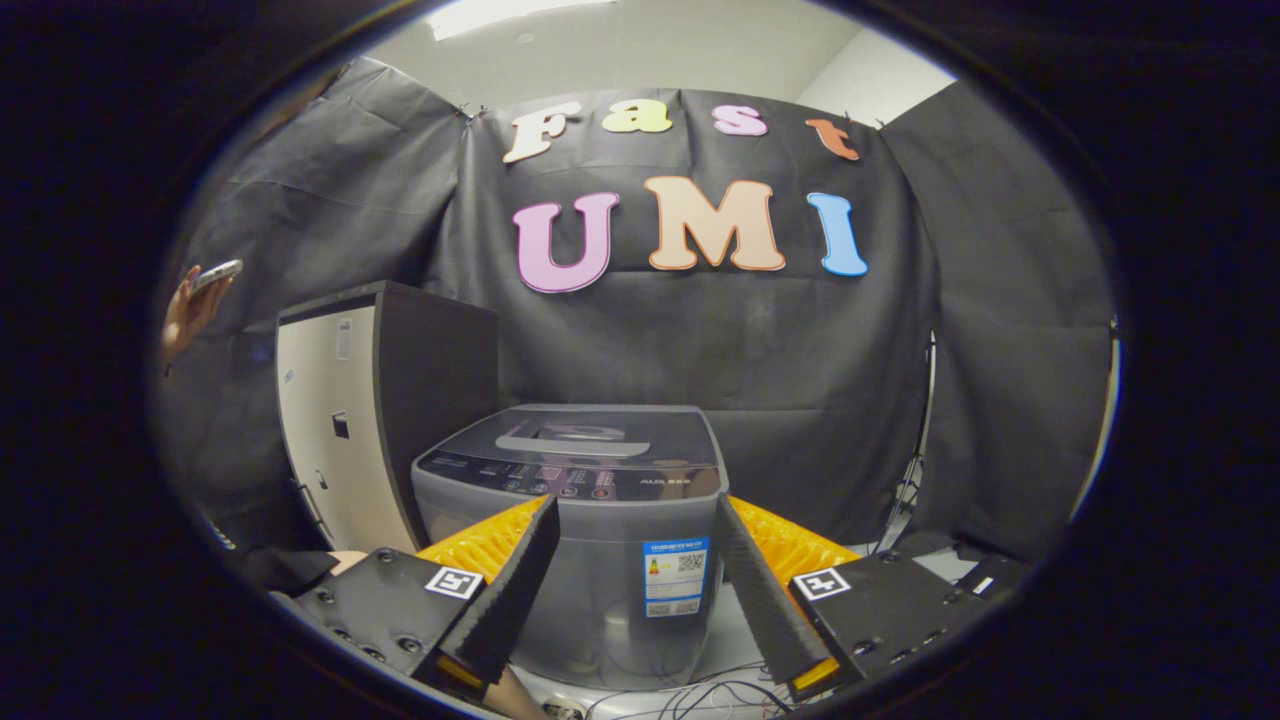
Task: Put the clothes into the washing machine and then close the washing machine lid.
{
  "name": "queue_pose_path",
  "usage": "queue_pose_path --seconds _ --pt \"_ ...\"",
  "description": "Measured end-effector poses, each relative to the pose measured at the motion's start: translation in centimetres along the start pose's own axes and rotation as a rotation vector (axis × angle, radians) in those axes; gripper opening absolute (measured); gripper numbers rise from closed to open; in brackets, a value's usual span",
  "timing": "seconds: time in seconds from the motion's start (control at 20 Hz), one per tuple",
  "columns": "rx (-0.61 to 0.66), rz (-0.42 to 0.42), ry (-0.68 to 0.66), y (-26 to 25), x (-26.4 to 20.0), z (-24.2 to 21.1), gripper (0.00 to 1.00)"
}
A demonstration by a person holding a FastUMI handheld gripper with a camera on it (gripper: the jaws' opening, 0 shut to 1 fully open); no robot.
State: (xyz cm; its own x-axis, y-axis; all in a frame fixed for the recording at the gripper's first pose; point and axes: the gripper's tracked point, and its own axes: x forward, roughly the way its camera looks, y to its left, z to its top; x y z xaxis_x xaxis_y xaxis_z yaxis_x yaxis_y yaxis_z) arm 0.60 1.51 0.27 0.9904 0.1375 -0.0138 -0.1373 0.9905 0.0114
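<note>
Just beyond the spread fingers, a grey washing machine (570,520) is seen with its lid (580,440) closed. The gripper (635,570) is held released, nothing between its fingers. A dark cabinet (380,420) stands beside the machine; a hand (185,315) holding a phone (217,274) is seen past it.

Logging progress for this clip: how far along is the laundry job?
Done: cannot tell if anything is; the washer's lid lies flat and shut, so whether clothes are inside is hidden. In hand: nothing; the gripper is open, its fingers apart with the washer just ahead of them. Left: if no clothes are inside yet, the whole job; otherwise it may be finished.
</note>
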Motion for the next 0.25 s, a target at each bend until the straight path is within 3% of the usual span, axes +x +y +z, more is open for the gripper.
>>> queue_pose_path --seconds 0.25 --pt "0.0 0.0 0.0 0.06 -0.1 0.02 0.97"
